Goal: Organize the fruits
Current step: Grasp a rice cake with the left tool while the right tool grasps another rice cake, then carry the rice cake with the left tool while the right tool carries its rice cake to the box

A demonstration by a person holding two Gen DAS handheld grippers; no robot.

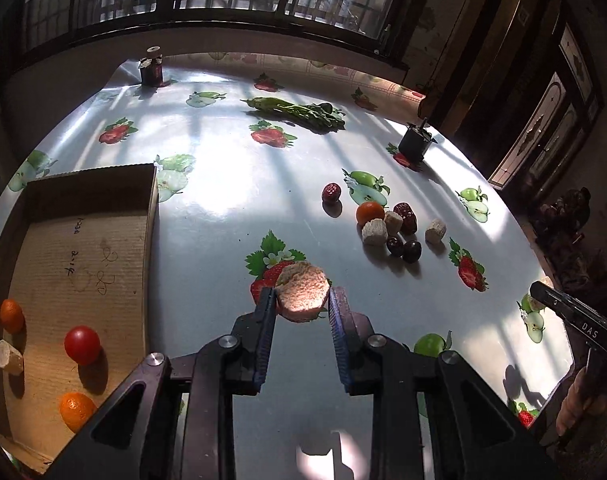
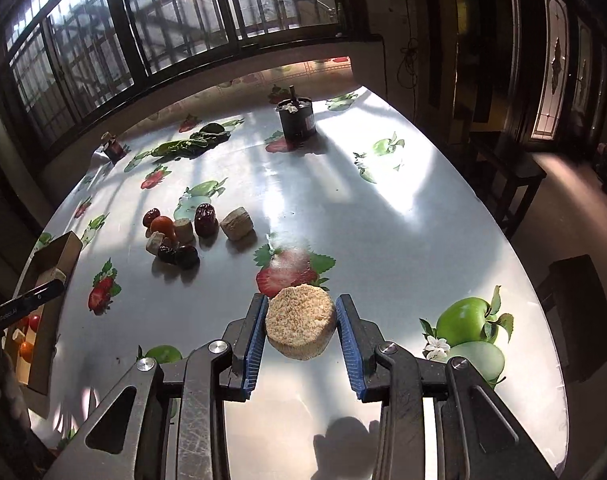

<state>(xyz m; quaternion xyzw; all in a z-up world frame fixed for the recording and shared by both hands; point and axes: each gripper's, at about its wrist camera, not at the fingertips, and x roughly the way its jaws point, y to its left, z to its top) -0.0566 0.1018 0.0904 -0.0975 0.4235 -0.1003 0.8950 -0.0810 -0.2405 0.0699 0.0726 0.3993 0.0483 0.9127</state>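
We hold a cane piece (image 1: 303, 294) in the left gripper (image 1: 302, 300) and another piece (image 2: 300, 327) in the right gripper (image 2: 301, 322), both clamped; next, carry both to the box (image 1: 115, 184) at frame left.

1. A fruit-print tablecloth (image 1: 223, 216) covers the table.
2. A small dark jar (image 1: 151, 67) stands at its far edge.
3. Leafy greens (image 1: 299, 114) lie beyond.
4. A black canister (image 2: 296, 118) stands near the window (image 2: 143, 20).

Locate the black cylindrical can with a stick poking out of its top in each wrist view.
Left wrist view: black cylindrical can stands upper right, near the far right edge.
Right wrist view: the can stands upper centre, in sunlight.
Shared landmark: the bundle of green leafy vegetables lies just left of the can in both.
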